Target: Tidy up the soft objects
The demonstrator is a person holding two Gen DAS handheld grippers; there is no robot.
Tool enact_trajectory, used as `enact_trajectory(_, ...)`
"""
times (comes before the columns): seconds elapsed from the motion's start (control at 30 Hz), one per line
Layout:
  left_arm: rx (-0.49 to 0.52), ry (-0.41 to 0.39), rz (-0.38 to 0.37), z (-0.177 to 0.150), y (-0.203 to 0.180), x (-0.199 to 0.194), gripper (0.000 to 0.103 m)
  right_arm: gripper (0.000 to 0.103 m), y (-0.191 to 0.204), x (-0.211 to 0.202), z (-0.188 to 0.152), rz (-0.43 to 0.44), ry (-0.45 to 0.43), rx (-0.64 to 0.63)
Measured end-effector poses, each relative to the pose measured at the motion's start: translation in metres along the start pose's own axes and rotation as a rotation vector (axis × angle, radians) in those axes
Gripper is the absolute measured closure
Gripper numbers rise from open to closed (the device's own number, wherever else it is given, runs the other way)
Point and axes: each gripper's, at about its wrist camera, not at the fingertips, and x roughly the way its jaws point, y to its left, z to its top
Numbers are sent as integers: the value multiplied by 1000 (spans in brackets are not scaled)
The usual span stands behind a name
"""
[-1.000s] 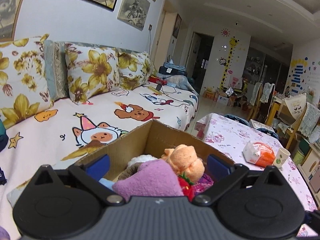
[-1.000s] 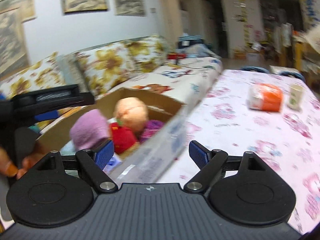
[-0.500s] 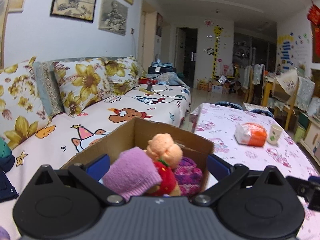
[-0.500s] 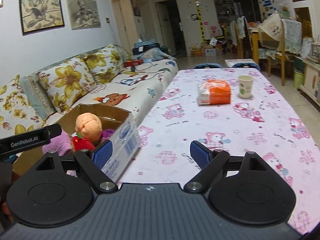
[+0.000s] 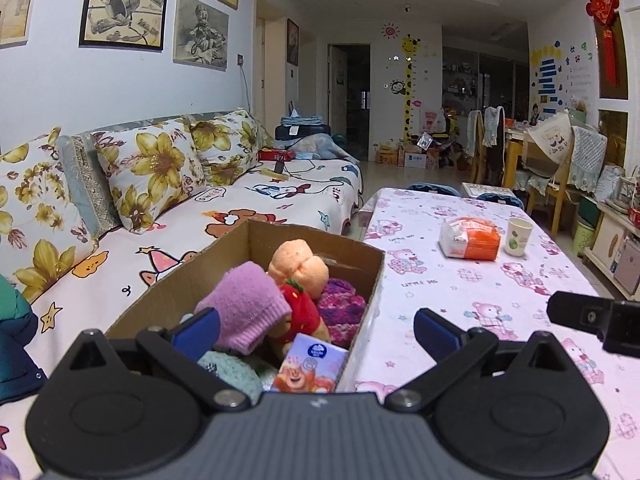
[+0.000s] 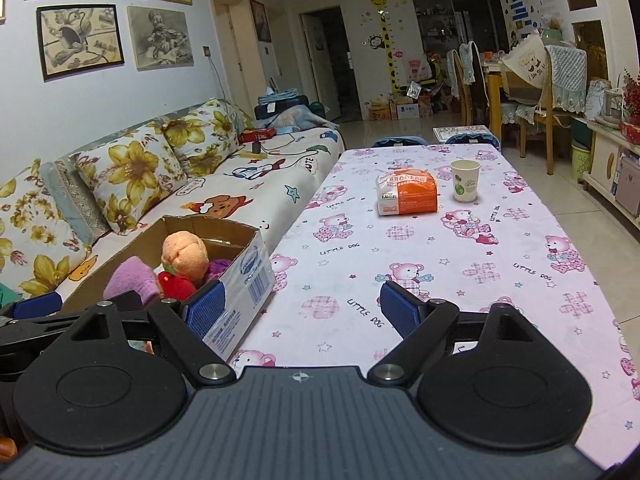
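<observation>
Left wrist view now pulled back and raised compared with a second ago, when sat low and close over the brown cardboard box [image 5: 372, 276]. Right wrist view sharp again after heavy motion blur, and turned to look along the pink bear-print tablecloth [image 6: 440, 272]. Reads as a retreat after a drop: nothing carried, box already loaded.

Left gripper [image 5: 316, 328] spread wide, blue pads empty, hovering at the box's near end. Right gripper [image 6: 303, 307] likewise spread and empty, above bare cloth just beside the box's printed side.

Box at the table's left edge, next to the cartoon-sheeted sofa [image 5: 280, 196]; open top, stiff corrugated walls.

Inside, piled loosely:
- lilac ribbed knit hat [image 5: 244, 308], floppy, fuzzy
- round peach plush doll in a red strawberry top [image 5: 298, 266], squashy, standing above the rim
- purple-pink crocheted bundle [image 5: 340, 304], knobbly
- pale teal fleecy piece [image 5: 228, 372], partly hidden
- glossy cartoon-printed tissue pack [image 5: 310, 368], newly visible at the near end

Further down the table, well apart: orange-and-white plastic-wrapped tissue packet [image 6: 406, 194], pillowy, possibly next; beside it a white paper cup [image 6: 465, 186], rigid.
</observation>
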Motion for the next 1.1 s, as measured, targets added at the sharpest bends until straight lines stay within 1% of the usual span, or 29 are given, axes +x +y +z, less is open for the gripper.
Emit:
enact_trajectory(0.27, 16, -46, -7, 1, -3, -34, 1, 0, 0, -12, -3, 4, 3, -12)
enact_trajectory(0.57, 26, -74, -18, -2, -3, -60, 1, 0, 5, -24, -5, 7, -18, -39)
enact_trajectory(0.83, 3, -98, -9, -7, 4, -75, 1, 0, 11, -24, -8, 7, -24, -65)
enact_trajectory(1.1, -5, -99, 9, -12, 5, -78, 1, 0, 10, -19, -9, 5, -31, -83)
